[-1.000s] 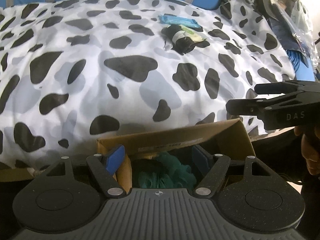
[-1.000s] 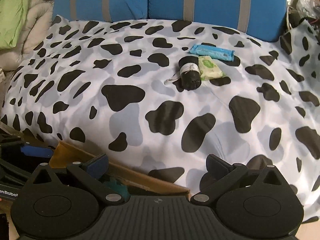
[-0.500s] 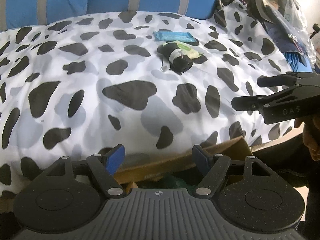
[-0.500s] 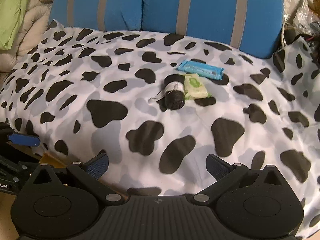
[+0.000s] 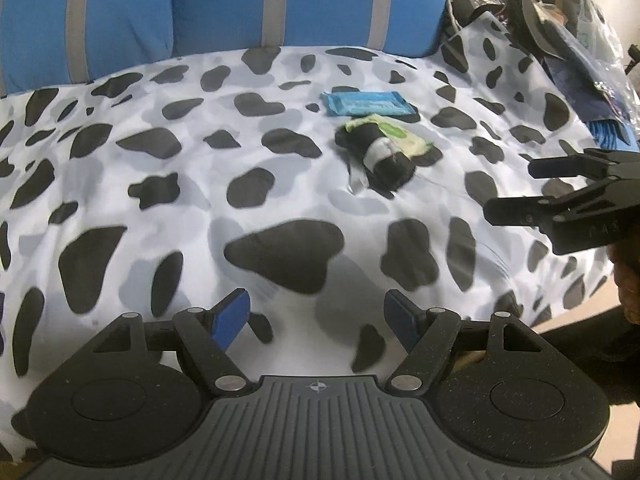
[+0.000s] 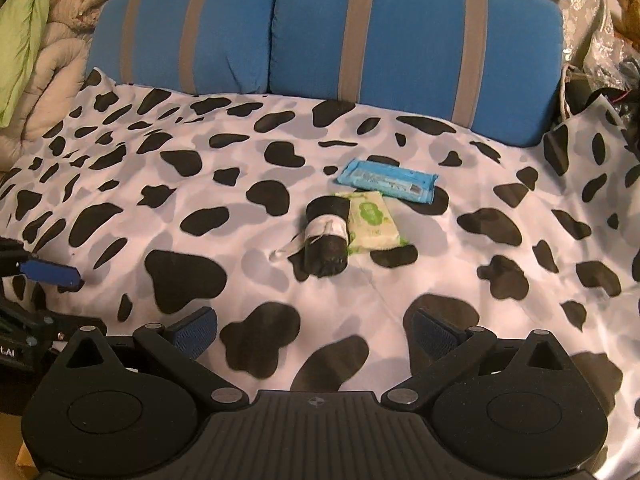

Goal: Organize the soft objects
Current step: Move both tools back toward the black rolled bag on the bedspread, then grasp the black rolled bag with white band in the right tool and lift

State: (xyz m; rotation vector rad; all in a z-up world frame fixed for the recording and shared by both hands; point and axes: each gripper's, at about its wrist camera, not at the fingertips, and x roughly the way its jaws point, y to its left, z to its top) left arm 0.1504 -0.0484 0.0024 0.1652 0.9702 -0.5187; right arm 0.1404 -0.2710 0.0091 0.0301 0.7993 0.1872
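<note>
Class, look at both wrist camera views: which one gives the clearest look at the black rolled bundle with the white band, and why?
The right wrist view: the black rolled bundle lies near the centre, sharp, its white band plain. The left wrist view shows the same bundle smaller, off to the right and blurred.

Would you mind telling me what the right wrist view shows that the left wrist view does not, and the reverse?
Only the right wrist view shows the green blanket and beige quilt piled at far left. Only the left wrist view shows the dark clutter at upper right. Both show the black roll, green pack, blue pack, cow-print cover, blue cushions and both open grippers.
</note>
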